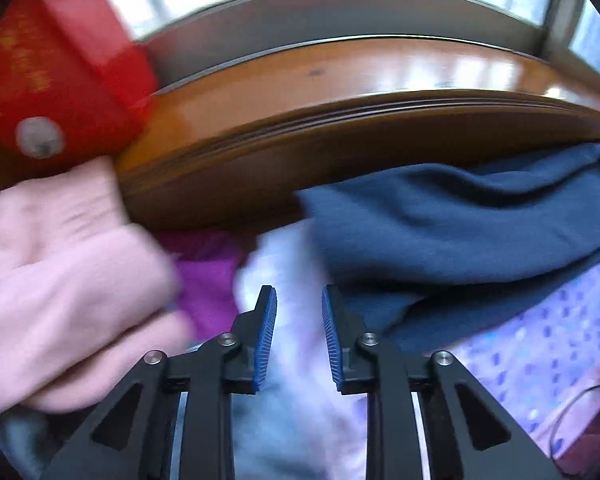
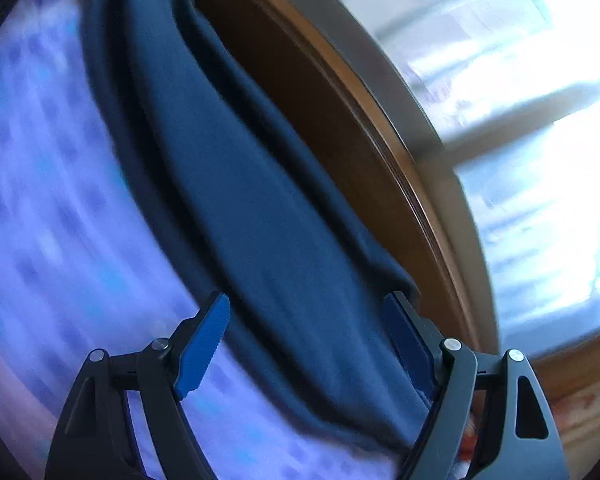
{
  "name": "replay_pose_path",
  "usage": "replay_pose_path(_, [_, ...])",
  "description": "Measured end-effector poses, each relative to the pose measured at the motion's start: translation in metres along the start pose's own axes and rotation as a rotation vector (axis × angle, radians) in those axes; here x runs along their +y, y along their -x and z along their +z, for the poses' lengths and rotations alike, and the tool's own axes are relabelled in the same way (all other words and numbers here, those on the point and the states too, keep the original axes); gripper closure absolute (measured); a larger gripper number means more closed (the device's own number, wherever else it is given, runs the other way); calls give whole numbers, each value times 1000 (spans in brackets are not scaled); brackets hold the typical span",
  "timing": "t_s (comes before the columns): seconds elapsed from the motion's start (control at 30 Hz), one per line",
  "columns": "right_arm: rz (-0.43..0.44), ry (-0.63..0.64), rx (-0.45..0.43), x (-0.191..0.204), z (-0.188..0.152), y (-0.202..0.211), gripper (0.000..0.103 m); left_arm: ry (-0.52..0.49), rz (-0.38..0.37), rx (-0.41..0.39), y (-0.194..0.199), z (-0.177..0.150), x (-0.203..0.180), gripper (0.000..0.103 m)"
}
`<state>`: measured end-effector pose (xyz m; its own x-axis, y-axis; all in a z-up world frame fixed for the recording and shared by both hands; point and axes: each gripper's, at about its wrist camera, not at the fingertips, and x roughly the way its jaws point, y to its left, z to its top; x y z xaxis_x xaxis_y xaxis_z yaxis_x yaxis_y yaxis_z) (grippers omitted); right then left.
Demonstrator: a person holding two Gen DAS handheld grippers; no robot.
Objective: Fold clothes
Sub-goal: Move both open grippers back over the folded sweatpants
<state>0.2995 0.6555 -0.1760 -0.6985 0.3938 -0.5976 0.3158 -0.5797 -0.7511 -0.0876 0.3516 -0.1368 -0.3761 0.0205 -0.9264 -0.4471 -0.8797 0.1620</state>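
Left wrist view, from left to right: a red box point(image 1: 56, 68) stands at the far left, resting against a brown wooden rail point(image 1: 340, 120). Near it, a pink garment point(image 1: 64, 280) lies bunched at the left, with a purple cloth point(image 1: 208, 280) just beside it. At centre, the left gripper point(image 1: 299, 316) points down over a pale cloth point(image 1: 288, 360); its jaws stand slightly apart with nothing clamped between the pads. To the right, a navy garment point(image 1: 440, 232) lies along the rail, on a lilac patterned sheet point(image 1: 540, 340). A thin dark cable point(image 1: 580, 400) crosses the sheet at the near right. Right wrist view: the sheet point(image 2: 60, 200) fills the left, heavily blurred. The navy garment point(image 2: 236, 200) runs from far to near at centre, with the rail point(image 2: 320, 100) along its right edge. The right gripper point(image 2: 308, 320) has its jaws wide apart, straddling the garment's near part; whether the pads touch the fabric cannot be told. A bright window point(image 2: 520, 100) lies at the right.
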Motion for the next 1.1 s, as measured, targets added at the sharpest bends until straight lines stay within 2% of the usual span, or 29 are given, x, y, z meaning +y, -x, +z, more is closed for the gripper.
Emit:
replay_pose_path(0.07, [-70, 42, 64, -11, -30, -13, 23, -14, 87, -14, 15, -5, -1, 79])
replay_pose_path(0.13, [-117, 67, 115, -23, -59, -24, 23, -58, 120, -40, 28, -9, -17, 78])
replay_pose_path(0.2, [-136, 50, 137, -32, -74, -31, 23, -114, 67, -71, 36, -14, -47, 78])
replay_pose_path(0.23, [-141, 38, 133, -34, -78, -34, 23, -157, 9, -115, 41, -19, -75, 78])
replay_pose_path(0.3, [-155, 35, 94, -28, -78, -35, 23, -205, -52, -169, 41, -26, -117, 77])
replay_pose_path(0.43, [-166, 101, -17, -3, -66, -32, 23, -275, -209, -222, 29, -28, -230, 77])
replay_pose_path(0.53, [-188, 153, -123, 8, -64, -28, 24, -340, -268, -228, 20, -22, -294, 77])
replay_pose_path(0.63, [-171, 126, -156, 1, -70, -27, 24, -403, -291, -231, 12, -12, -354, 77])
replay_pose_path(0.67, [-180, 115, -154, -4, -73, -30, 23, -411, -292, -227, 14, -18, -372, 77])
replay_pose_path(0.77, [-200, 93, -121, -25, -88, -47, 23, -409, -264, -207, 8, -9, -400, 77])
replay_pose_path(0.9, [-152, 21, -78, -57, -116, -62, 23, -340, -238, -191, 4, 3, -412, 75])
replay_pose_path(0.97, [-106, -11, -70, -70, -129, -60, 23, -297, -238, -183, 4, 8, -414, 74])
replay_pose_path(1.1, [-133, -41, -96, -91, -171, -32, 23, -230, -204, -157, 14, 11, -420, 74])
